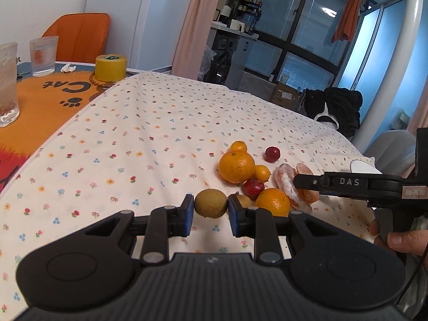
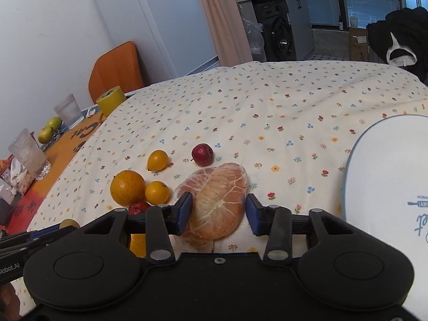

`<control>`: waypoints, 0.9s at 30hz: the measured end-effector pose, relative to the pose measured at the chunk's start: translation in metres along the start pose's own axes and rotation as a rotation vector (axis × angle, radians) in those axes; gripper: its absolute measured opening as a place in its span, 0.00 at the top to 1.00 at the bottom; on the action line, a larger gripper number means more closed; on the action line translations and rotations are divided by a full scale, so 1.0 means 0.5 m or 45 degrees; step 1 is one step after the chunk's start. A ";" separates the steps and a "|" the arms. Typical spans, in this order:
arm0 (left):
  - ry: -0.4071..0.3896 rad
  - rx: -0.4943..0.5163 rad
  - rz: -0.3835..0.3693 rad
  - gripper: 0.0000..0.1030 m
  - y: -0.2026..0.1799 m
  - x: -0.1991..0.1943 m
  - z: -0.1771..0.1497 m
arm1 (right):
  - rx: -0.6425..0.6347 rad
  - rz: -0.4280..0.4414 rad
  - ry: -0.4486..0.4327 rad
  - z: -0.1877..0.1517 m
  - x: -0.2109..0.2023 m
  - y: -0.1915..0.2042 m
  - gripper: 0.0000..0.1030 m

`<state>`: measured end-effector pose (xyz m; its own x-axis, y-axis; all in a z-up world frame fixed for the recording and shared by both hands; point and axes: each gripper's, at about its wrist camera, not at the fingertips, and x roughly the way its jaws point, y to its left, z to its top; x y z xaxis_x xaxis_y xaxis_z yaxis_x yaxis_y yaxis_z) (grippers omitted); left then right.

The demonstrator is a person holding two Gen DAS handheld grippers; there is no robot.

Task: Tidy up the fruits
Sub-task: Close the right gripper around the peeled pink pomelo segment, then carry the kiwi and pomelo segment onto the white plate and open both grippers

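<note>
Now, left wrist: left tongs (image 1: 211, 214) spread, matte brownish-green round fruit (image 1: 210, 203) between the pads, apparently untouched, resting on the floral-clothed desk (image 1: 133, 139) | right wrist: right tongs (image 2: 219, 214) spread around veined, membrane-skinned peeled citrus segment (image 2: 218, 204), long axis running away from them; smooth white board (image 2: 388, 187) just right.

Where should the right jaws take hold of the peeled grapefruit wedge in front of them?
Grip the peeled grapefruit wedge across its broad middle, coming straight in along the tablecloth as the right gripper is already lined up. It stands on edge against a second wedge, so its flat membrane faces offer the pads parallel sides; squeeze gently.
</note>
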<state>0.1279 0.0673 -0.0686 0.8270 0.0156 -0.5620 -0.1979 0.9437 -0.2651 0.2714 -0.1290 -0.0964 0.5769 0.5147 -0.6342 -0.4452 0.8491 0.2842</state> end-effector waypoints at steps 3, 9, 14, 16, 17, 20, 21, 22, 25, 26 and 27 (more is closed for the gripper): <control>-0.001 -0.002 0.006 0.75 0.002 -0.001 0.000 | 0.004 0.022 -0.008 -0.004 -0.009 -0.007 0.66; -0.007 0.002 0.008 0.75 -0.001 -0.006 -0.001 | 0.006 0.080 -0.018 -0.017 -0.032 -0.011 0.67; -0.015 0.018 0.006 0.75 -0.012 -0.014 -0.002 | 0.008 0.100 -0.040 -0.022 -0.055 -0.010 0.68; -0.020 0.027 0.005 0.75 -0.019 -0.019 -0.002 | 0.005 0.106 -0.053 -0.024 -0.067 -0.012 0.68; -0.023 0.031 0.004 0.75 -0.022 -0.021 -0.002 | 0.005 0.110 -0.060 -0.025 -0.072 -0.013 0.68; -0.033 0.046 -0.001 0.75 -0.033 -0.026 0.000 | 0.003 0.117 -0.085 -0.027 -0.090 -0.017 0.68; -0.036 0.050 -0.004 0.75 -0.037 -0.028 0.001 | 0.001 0.119 -0.093 -0.029 -0.096 -0.019 0.68; -0.039 0.054 -0.007 0.75 -0.041 -0.030 0.001 | 0.000 0.120 -0.101 -0.029 -0.101 -0.020 0.68; -0.048 0.073 -0.014 0.75 -0.055 -0.036 0.003 | 0.003 0.124 -0.123 -0.030 -0.118 -0.028 0.68; -0.050 0.080 -0.016 0.75 -0.061 -0.038 0.003 | 0.007 0.124 -0.132 -0.030 -0.124 -0.031 0.68; -0.052 0.088 -0.017 0.75 -0.066 -0.039 0.003 | 0.009 0.125 -0.141 -0.030 -0.130 -0.035 0.68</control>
<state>0.1191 0.0362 -0.0474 0.8503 0.0148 -0.5261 -0.1511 0.9644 -0.2171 0.2313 -0.1790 -0.0707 0.6033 0.6047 -0.5200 -0.4982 0.7949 0.3463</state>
